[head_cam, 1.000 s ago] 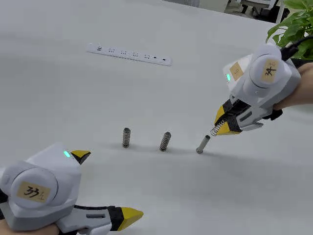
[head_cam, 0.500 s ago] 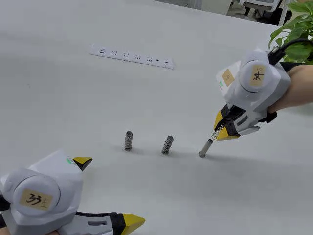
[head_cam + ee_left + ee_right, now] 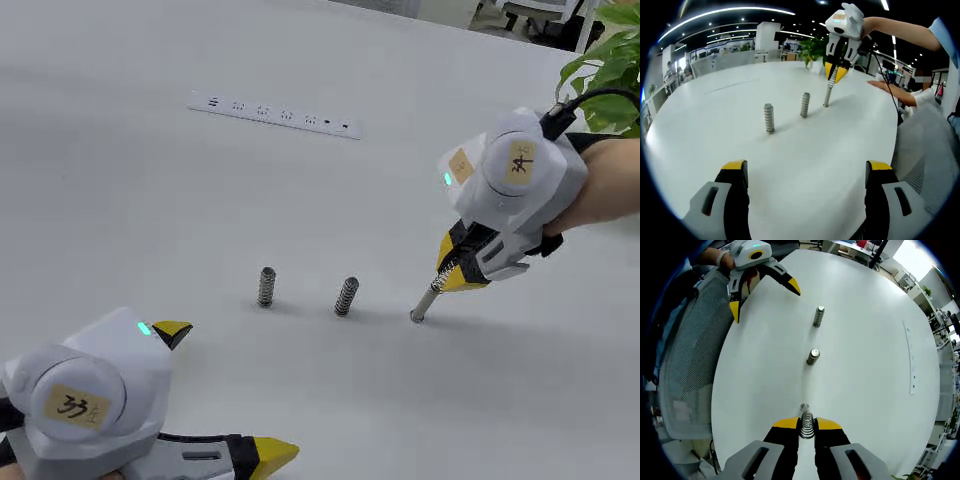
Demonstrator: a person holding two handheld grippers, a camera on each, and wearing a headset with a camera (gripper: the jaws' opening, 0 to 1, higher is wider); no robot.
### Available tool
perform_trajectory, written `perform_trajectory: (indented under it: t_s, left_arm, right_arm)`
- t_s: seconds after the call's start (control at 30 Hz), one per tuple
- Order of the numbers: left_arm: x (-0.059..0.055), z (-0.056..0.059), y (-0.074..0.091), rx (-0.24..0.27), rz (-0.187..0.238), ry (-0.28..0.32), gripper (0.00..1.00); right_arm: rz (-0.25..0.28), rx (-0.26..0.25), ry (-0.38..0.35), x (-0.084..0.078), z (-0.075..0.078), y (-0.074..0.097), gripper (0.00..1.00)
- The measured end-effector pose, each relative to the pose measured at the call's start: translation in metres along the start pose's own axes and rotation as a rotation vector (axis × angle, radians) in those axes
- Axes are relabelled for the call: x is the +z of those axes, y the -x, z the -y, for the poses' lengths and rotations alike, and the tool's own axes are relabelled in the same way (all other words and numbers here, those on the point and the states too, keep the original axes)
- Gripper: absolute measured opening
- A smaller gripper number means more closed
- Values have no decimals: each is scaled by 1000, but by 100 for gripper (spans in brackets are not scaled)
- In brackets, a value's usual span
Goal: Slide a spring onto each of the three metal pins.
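Right gripper, yellow-tipped jaws clamped on a coiled wire spring, right at the top of the bare steel pin. Hard to tell how far it's on. The middle pin and end pin wear ribbed coils. Left gripper gapes wide, holding nothing, over the smooth white table. Power strip lies beyond.

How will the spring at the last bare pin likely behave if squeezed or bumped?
The spring is an open wire coil, so it probably flexes and compresses rather than staying stiff. Pinched by its round sides in the right hand-held gripper, it could slip or spring free. It looks tiny, likely very light.
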State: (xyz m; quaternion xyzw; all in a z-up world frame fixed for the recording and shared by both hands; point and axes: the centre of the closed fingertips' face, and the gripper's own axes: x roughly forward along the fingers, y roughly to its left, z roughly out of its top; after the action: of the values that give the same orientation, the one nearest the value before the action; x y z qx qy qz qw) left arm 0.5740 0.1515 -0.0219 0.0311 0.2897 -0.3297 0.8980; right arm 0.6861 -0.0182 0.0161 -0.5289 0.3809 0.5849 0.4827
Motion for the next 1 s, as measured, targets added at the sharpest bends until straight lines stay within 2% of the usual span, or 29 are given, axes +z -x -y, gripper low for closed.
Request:
perform_trajectory:
  t_s: [0.33,0.67,1.0]
  left_arm:
    - [-3,1,1,0,-1,11,95]
    - [-7,0,3,4,-3,26,94]
    - [-11,0,2,8,-11,40,93]
  right_arm:
    - [-32,14,19,-6,2,-12,8]
    - [-65,32,31,-6,-1,-31,8]
    - [-93,50,49,-3,-6,-41,8]
